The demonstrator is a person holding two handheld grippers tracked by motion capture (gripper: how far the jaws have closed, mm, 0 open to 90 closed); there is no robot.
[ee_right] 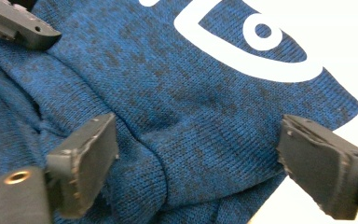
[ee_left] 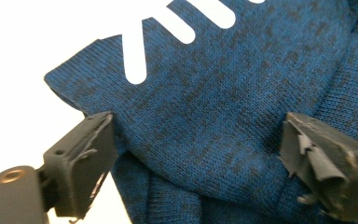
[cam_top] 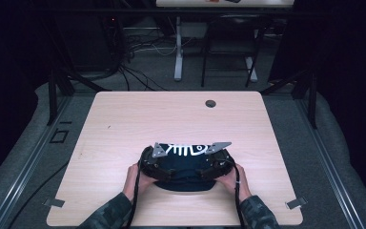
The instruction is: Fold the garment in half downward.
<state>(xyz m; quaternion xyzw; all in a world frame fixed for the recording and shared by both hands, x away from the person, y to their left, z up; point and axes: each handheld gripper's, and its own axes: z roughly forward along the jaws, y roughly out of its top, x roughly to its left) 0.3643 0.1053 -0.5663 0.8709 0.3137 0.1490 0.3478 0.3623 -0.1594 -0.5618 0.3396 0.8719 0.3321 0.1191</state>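
two camouflage sleeves come in at the near edge of the table, one hand on each gripper. the left gripper has its jaws spread wide over the blue knit garment, pinching nothing; the cloth lies between and under them. the right gripper is spread the same way over that garment's right end. one garment, folded, with one white fish-skeleton print, sits near the middle of the table's near half. two grippers, one table.

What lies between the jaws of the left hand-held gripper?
Blue knit cloth lies between the open jaws of the left hand-held gripper, as the left gripper view shows.
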